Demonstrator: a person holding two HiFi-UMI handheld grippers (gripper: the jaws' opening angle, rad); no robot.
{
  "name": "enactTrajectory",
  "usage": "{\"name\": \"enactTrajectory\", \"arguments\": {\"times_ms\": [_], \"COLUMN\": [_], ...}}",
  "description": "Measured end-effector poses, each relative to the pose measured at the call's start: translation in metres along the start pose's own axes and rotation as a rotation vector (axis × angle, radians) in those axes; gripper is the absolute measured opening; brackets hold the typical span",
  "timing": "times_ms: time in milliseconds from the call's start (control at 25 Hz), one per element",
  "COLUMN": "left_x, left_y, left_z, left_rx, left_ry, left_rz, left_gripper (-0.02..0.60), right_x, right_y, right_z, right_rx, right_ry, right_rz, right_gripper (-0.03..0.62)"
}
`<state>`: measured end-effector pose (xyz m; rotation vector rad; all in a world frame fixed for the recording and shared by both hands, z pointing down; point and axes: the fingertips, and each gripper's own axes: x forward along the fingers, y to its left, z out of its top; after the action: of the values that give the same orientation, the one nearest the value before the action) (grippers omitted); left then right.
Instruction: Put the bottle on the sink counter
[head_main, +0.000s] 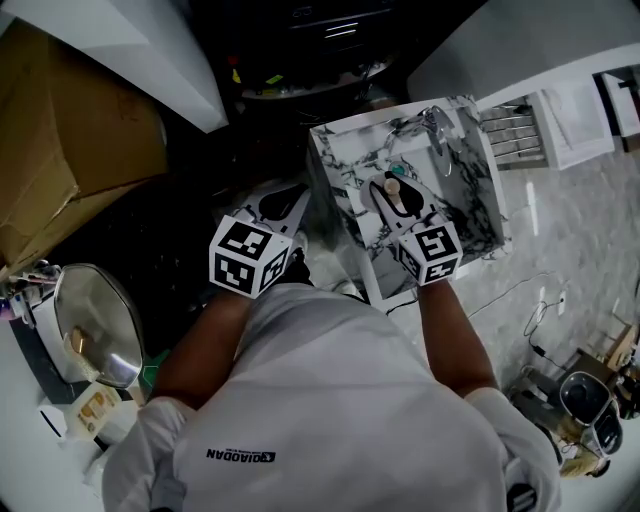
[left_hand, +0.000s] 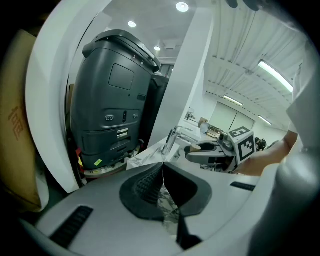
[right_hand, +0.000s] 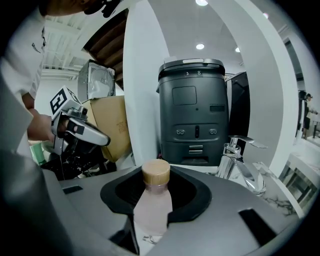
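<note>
Your right gripper (right_hand: 150, 222) has its jaws clamped on the pale pink bottle (right_hand: 152, 200), tan cap up and base hidden. Your left gripper (left_hand: 162, 192) has its jaws together, empty. At two o'clock a tap (right_hand: 240, 160) stands on the marble worktop (right_hand: 280, 202).

On the sink counter (head_main: 345, 170), the faucet (right_hand: 240, 161) blocks the far side; marble beside it is open.

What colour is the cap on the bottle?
Tan, like light wood; the cap of the bottle shows best in the right gripper view.
</note>
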<state>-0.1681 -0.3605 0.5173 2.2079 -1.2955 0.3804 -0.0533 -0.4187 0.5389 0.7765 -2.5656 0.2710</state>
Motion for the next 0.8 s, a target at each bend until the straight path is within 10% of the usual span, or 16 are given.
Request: {"name": "enactTrajectory", "arguments": {"times_ms": [800], "left_x": [0.025], "left_y": [0.036], "left_z": [0.001], "left_rx": [-0.026], "left_ry": [0.033], "left_rz": [-0.028], "left_gripper": [0.015], "right_x": [0.056], "right_y": [-0.029], "right_z": [-0.002], "right_rx": [0.049], "right_ry": [0.037], "right_rz": [-0.053], "right_gripper": [0.158]}}
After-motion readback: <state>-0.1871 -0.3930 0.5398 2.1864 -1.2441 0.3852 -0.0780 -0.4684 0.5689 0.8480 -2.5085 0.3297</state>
